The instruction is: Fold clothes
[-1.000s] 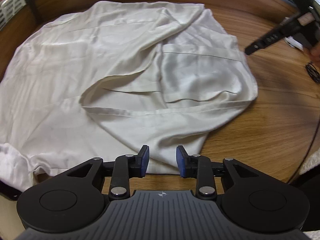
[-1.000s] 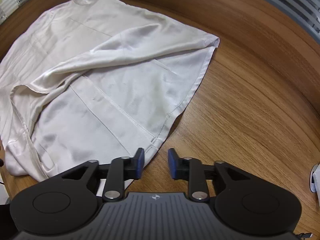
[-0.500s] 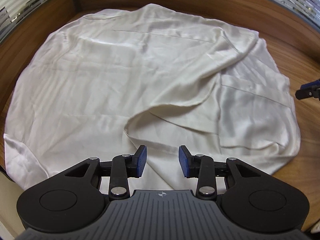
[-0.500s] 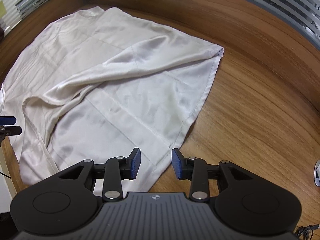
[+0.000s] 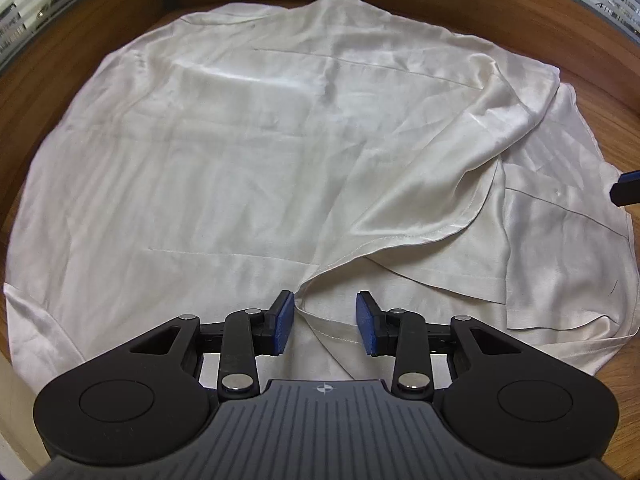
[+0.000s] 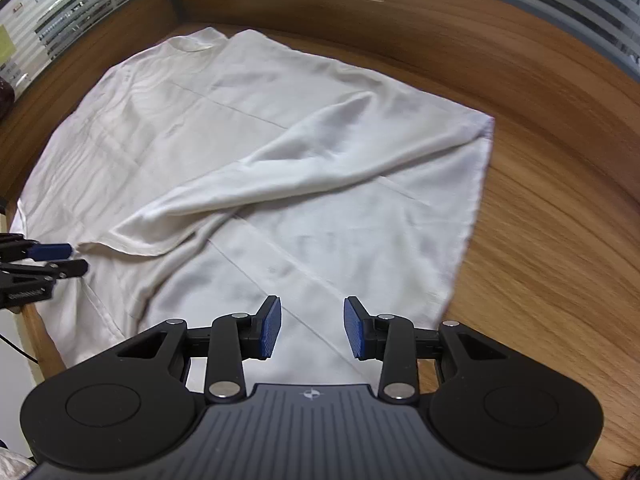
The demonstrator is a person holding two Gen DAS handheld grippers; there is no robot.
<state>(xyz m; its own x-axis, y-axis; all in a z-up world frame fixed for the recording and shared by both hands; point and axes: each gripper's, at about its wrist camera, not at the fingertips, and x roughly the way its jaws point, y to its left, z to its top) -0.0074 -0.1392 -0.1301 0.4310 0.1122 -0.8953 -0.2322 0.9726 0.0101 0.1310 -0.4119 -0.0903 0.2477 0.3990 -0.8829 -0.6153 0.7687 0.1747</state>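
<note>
From the left wrist view, the cream shirt (image 5: pixel 248 152) lay spread across the wooden table (image 5: pixel 600 92), one panel flopped back on itself, likely a fold half begun. The left gripper (image 5: pixel 325 326) hung over the turned hem with its blue pads apart, the hem between them, nothing pinched. Over to the right wrist view: the right gripper (image 6: pixel 312 328) stood parted too, poised above the near edge of the shirt (image 6: pixel 320 200) and holding nothing.
</note>
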